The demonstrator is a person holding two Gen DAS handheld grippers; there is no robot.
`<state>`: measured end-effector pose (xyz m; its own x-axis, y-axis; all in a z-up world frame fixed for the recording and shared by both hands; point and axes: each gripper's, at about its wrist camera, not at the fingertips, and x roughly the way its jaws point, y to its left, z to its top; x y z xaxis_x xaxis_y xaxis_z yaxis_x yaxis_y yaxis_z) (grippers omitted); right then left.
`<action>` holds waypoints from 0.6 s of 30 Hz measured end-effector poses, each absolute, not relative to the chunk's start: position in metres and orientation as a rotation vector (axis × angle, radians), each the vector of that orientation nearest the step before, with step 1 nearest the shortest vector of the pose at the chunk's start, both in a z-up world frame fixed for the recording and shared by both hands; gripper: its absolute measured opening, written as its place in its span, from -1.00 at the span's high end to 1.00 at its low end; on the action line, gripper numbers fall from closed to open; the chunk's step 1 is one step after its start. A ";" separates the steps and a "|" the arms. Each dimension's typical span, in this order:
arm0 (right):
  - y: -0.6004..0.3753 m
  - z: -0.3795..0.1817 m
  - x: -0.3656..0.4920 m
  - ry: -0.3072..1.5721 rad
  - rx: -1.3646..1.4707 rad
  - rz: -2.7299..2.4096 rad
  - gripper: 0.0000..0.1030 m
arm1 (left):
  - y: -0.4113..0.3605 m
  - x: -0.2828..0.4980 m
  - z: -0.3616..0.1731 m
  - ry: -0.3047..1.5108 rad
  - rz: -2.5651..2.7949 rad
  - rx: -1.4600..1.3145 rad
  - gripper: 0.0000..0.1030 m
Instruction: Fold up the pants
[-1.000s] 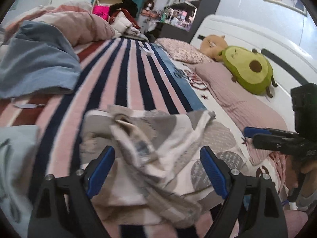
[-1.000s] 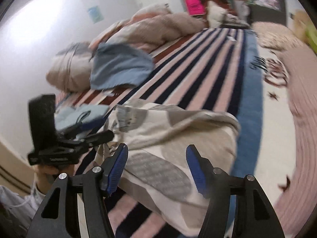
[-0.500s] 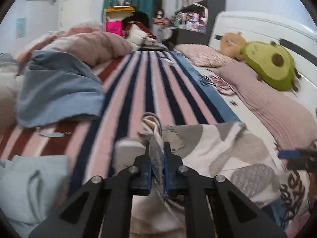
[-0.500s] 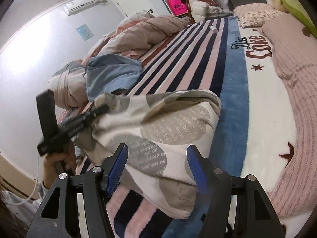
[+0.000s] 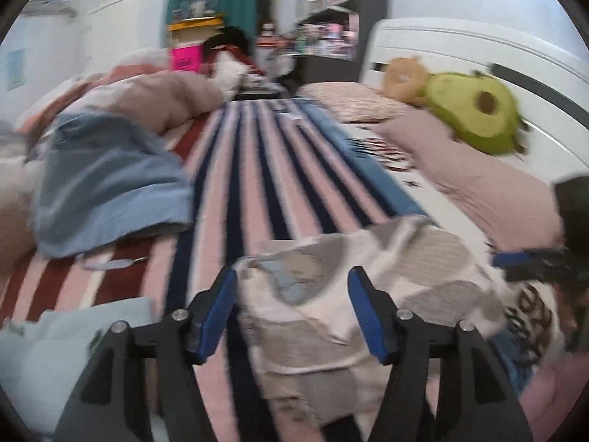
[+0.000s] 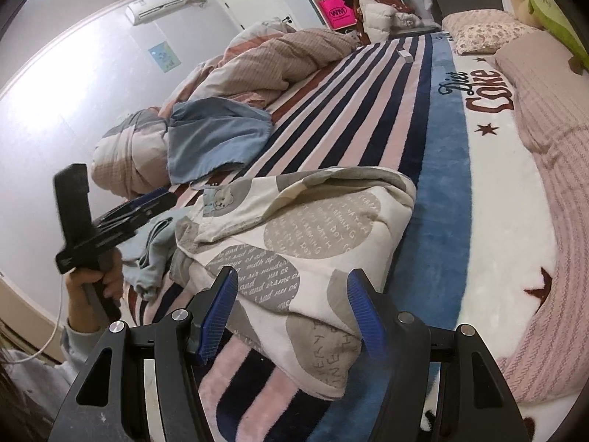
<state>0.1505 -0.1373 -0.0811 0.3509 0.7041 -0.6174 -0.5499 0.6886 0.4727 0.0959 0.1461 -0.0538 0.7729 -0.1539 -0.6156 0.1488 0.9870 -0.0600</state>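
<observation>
A bed covered by a striped blanket (image 6: 353,110) in pink, navy and white fills both views. The pants (image 6: 294,235), cream with grey printed circles, lie folded in a thick bundle on the blanket's near end, close in front of both tools.

The left tool (image 5: 291,309) has its blue pads apart and its jaws are opening; the pants' edge lies below and between them, and the pads do not press on it. The right tool (image 6: 291,309) is released too, its pads standing wide over the bundle's near corner without touching it.

Around the pants: a blue garment (image 6: 213,140) lies crumpled to the left on the stripes, beside a heaped pink and grey duvet (image 6: 265,62). A pale blue cloth (image 6: 154,250) sits bunched just left of the bundle. To the right lie a long pink pillow (image 6: 545,140) and a green avocado plush toy (image 5: 475,114) against the white headboard (image 5: 478,48).

In the right wrist view, a hand (image 6: 95,280) grips the left tool's handle at the far left. The left wrist view is motion-blurred, so fabric detail and the shelves behind are hard to make out. The plush is cut off at the right wrist view's edge.
</observation>
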 end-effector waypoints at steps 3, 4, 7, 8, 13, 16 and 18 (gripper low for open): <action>-0.140 -0.080 0.151 0.893 0.210 0.816 -0.14 | 0.120 0.102 -0.066 0.717 -0.223 0.101 -0.16; -0.141 -0.079 0.151 0.892 0.212 0.814 -0.14 | 0.113 0.105 -0.071 0.734 -0.236 0.126 -0.16; -0.143 -0.079 0.149 0.891 0.215 0.812 -0.14 | 0.102 0.117 -0.089 0.816 -0.264 0.167 -0.16; -0.143 -0.079 0.149 0.893 0.219 0.813 -0.14 | 0.101 0.118 -0.094 0.832 -0.244 0.182 -0.16; -0.142 -0.082 0.151 0.904 0.221 0.823 -0.14 | 0.103 0.129 -0.102 0.833 -0.148 0.221 0.32; -0.141 -0.083 0.152 0.910 0.225 0.829 -0.14 | 0.105 0.129 -0.096 0.825 -0.174 0.187 0.82; -0.141 -0.083 0.152 0.911 0.231 0.830 -0.14 | 0.104 0.133 -0.093 0.828 -0.174 0.200 0.91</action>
